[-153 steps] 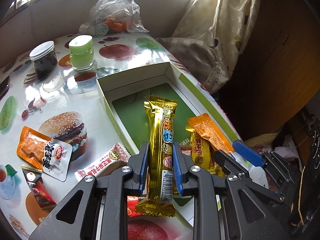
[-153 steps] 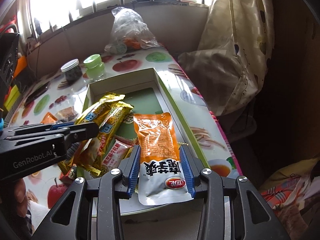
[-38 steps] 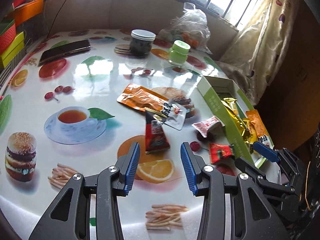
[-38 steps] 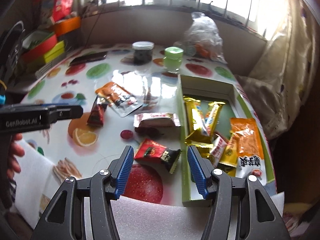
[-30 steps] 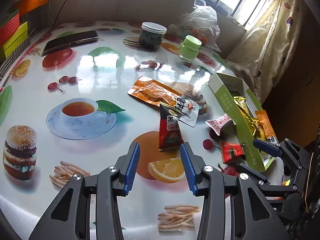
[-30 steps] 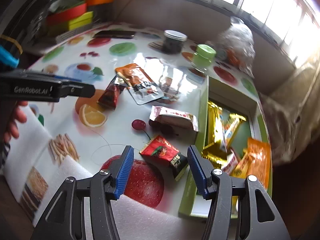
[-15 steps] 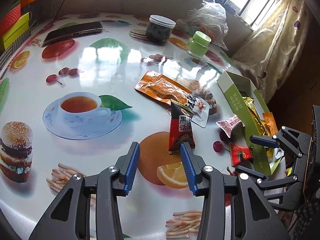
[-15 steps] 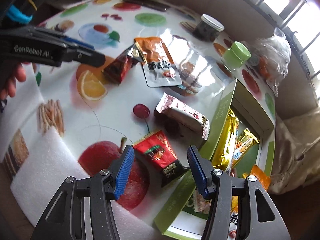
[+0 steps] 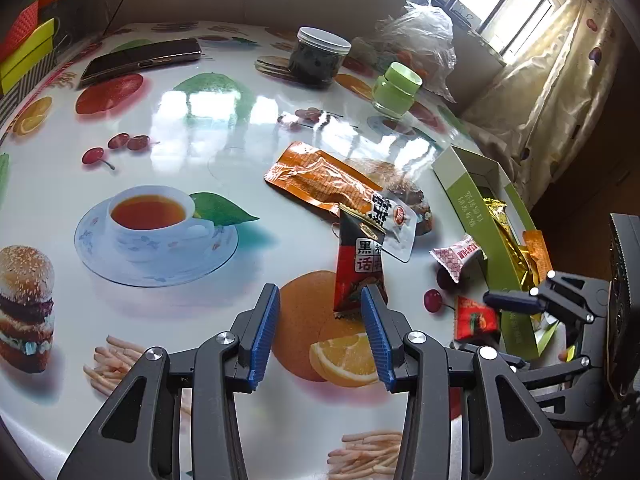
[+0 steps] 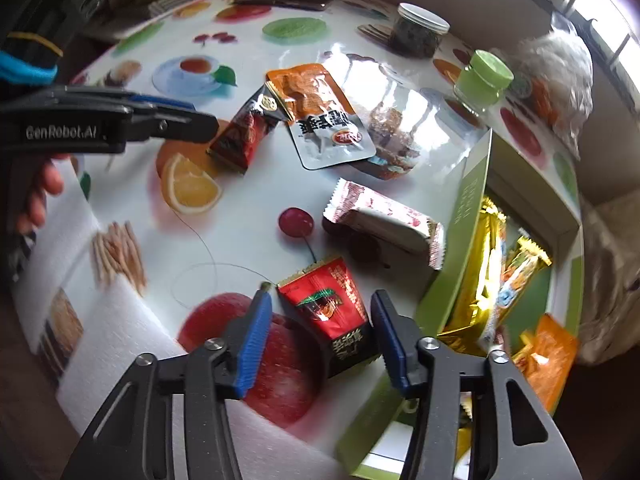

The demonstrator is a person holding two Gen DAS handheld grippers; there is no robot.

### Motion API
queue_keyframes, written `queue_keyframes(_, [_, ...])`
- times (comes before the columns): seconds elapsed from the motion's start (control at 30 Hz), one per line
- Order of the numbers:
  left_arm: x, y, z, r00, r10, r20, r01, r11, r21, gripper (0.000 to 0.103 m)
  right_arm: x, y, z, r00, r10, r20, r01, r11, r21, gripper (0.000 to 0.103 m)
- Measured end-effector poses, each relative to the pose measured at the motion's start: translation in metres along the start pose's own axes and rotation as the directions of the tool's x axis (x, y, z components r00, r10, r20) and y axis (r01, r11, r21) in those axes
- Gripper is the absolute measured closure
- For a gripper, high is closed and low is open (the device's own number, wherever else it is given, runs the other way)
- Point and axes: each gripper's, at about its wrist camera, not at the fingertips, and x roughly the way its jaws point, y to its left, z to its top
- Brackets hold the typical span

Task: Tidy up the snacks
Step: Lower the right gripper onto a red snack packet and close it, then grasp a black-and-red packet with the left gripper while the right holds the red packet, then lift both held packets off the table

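Observation:
My right gripper [image 10: 320, 300] points down at a small red snack packet [image 10: 324, 304] lying on the table beside the green box [image 10: 472, 208]. Its jaws are closing with the packet between them, and a thin gap still shows at each pad. My left gripper [image 9: 319, 296] stands open over the printed orange, with nothing between its fingers. A dark red packet [image 9: 358, 268] lies just past its right fingertip, partly under an orange pouch [image 9: 320, 180]. A pink-and-white packet [image 10: 384, 220] lies near the box. Gold bars [image 10: 480, 272] and an orange pouch lie inside the box.
At the far side stand a dark jar [image 9: 318, 58], a green-lidded jar [image 9: 396, 88], a phone [image 9: 140, 58] and a plastic bag [image 9: 416, 36]. White foam [image 10: 112, 320] covers the table's near edge. A hand [image 10: 40, 192] holds the left gripper. A curtain hangs to the right.
The right gripper has tipped further down over the red packet and its jaws have narrowed around it. The left gripper has crept a little nearer the dark red packet, still equally open.

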Motion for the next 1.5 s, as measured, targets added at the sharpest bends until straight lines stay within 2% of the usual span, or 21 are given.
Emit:
queue_keyframes(0.03, [0.000, -0.001, 0.000, 1.000, 0.002, -0.001, -0.002, 1.000, 0.002, 0.059, 0.000, 0.001, 0.000, 1.000, 0.006, 0.005, -0.006, 1.000, 0.011, 0.064])
queue_keyframes(0.13, [0.001, -0.002, 0.003, 1.000, 0.006, -0.002, -0.006, 1.000, 0.006, 0.059, -0.001, 0.007, 0.000, 1.000, 0.005, 0.017, -0.005, 1.000, 0.025, 0.071])
queue_keyframes(0.43, [0.007, -0.011, 0.007, 1.000, 0.007, -0.013, -0.007, 1.000, 0.025, 0.059, -0.003, 0.004, -0.004, 0.996, 0.046, 0.082, -0.058, 0.988, 0.147, 0.077])
queue_keyframes(0.8, [0.018, -0.022, 0.014, 1.000, 0.017, -0.008, -0.017, 0.999, 0.045, 0.059, -0.005, 0.007, -0.009, 0.993, 0.019, 0.118, -0.042, 0.979, 0.201, 0.078])
queue_keyframes(1.2, [0.022, -0.032, 0.016, 0.996, 0.083, 0.011, -0.084, 0.992, 0.091, 0.060, -0.006, 0.006, -0.014, 0.989, 0.009, 0.149, -0.045, 0.969, 0.244, 0.078])
queue_keyframes(1.27, [0.022, -0.032, 0.016, 0.997, 0.078, 0.010, -0.079, 0.993, 0.090, 0.064, -0.006, 0.005, -0.014, 0.988, 0.009, 0.152, -0.047, 0.967, 0.249, 0.078])
queue_keyframes(1.3, [0.023, -0.032, 0.016, 0.997, 0.076, 0.008, -0.077, 0.993, 0.091, 0.071, -0.006, 0.005, -0.014, 0.988, 0.010, 0.154, -0.049, 0.967, 0.251, 0.078])
queue_keyframes(1.5, [0.023, -0.034, 0.015, 0.996, 0.090, 0.013, -0.091, 0.990, 0.105, 0.075, -0.006, 0.004, -0.015, 0.988, 0.010, 0.157, -0.049, 0.966, 0.252, 0.078])
